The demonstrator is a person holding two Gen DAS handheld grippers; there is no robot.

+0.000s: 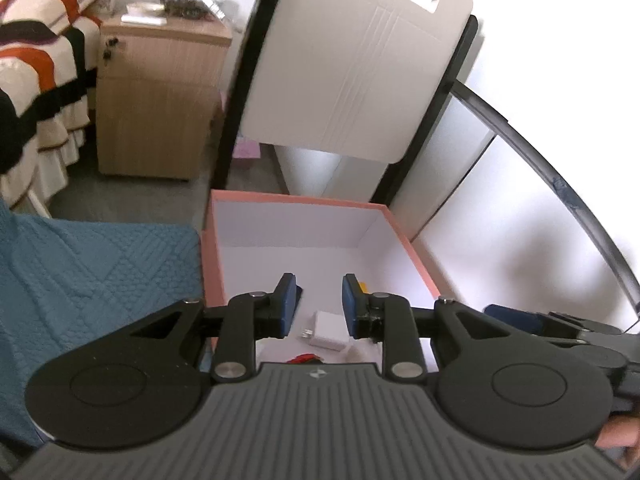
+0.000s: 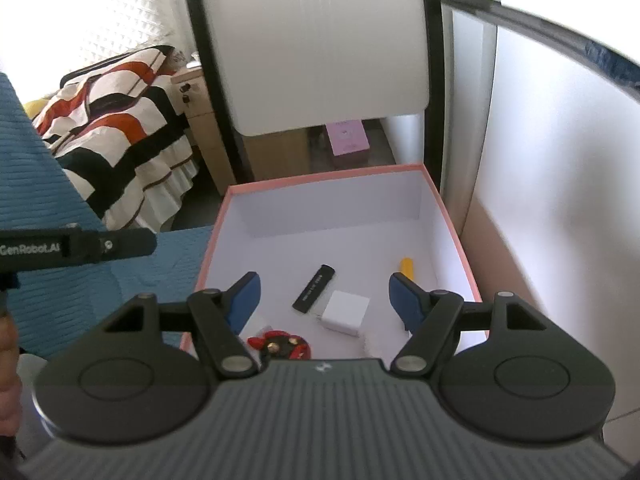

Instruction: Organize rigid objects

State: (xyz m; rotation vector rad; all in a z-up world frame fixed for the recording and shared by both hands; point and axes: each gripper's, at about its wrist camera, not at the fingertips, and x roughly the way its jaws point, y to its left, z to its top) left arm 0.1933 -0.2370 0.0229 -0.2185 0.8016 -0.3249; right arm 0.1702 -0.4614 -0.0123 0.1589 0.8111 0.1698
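Pink box (image 2: 452, 216) holds 1 charger (image 2: 346, 312), 1 black stick (image 2: 314, 289)

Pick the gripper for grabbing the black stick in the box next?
Right, probably. Right gripper is wide open with the stick between its fingers; left gripper is narrower, over the charger.

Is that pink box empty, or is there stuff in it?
Not empty. On the pink box's white floor lie a black stick, a white charger cube, a yellow piece and a red-and-black trinket.
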